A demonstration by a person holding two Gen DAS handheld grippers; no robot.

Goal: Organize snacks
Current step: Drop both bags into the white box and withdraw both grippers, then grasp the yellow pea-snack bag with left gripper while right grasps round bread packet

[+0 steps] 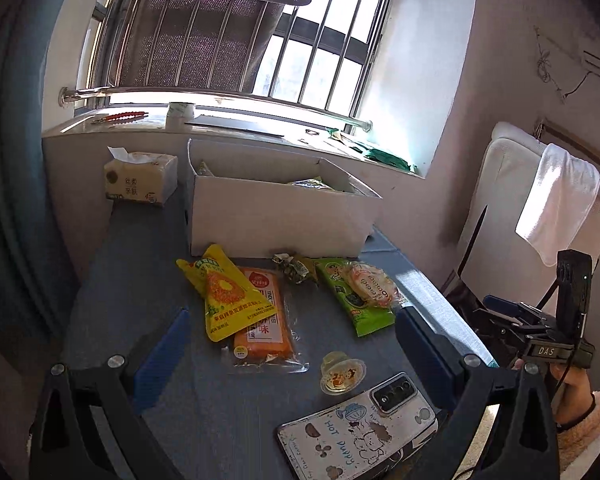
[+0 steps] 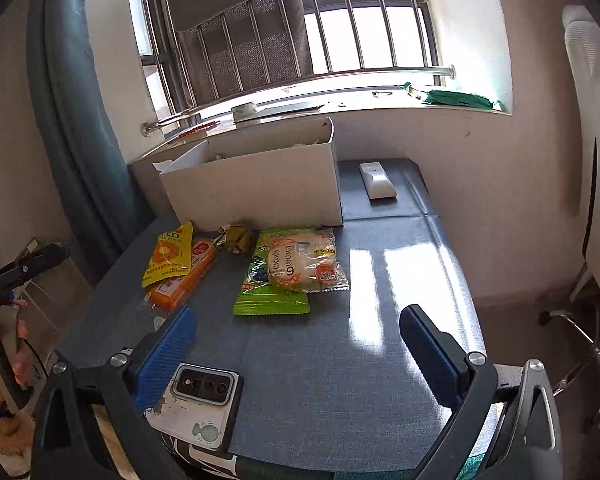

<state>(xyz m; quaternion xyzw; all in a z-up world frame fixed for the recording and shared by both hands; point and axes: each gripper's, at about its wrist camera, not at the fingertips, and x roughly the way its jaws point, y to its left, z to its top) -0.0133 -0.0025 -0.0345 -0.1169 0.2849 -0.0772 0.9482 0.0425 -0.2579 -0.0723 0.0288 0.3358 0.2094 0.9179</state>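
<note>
"HOT Puppy" is handwritten on the phone case (image 1: 356,436) at the bottom centre of the left wrist view, among cartoon drawings. "DAS" is printed on the right tool (image 1: 512,312), seen at the right edge of that view, held by a hand (image 1: 572,380) in a fleecy sleeve. Chinese characters are printed on the tissue pack (image 1: 140,178) at upper left, on the yellow pouch (image 1: 224,296) and on the orange packet (image 1: 264,328) beneath it; none can be read clearly.

The snacks are laid in a row at mid frame, before a white open box (image 1: 276,216): the yellow pouch over the orange packet, a small crumpled green wrapper (image 1: 296,268), and a green packet (image 1: 352,300) with a clear-wrapped round cake (image 1: 370,284) on top. A small jelly cup (image 1: 342,372) is set just beside the phone. A few packets are already seen inside the box.

The left tool (image 1: 292,360) is spread wide and holds nothing; the right tool is likewise parted and empty in its own view, its left finger (image 2: 168,356) just above the phone.

The table (image 2: 340,380) is covered in blue-grey cloth, sunlit at right, with a white remote (image 2: 378,180) near the box. A barred window, a teal curtain and a white chair are seen around it.
</note>
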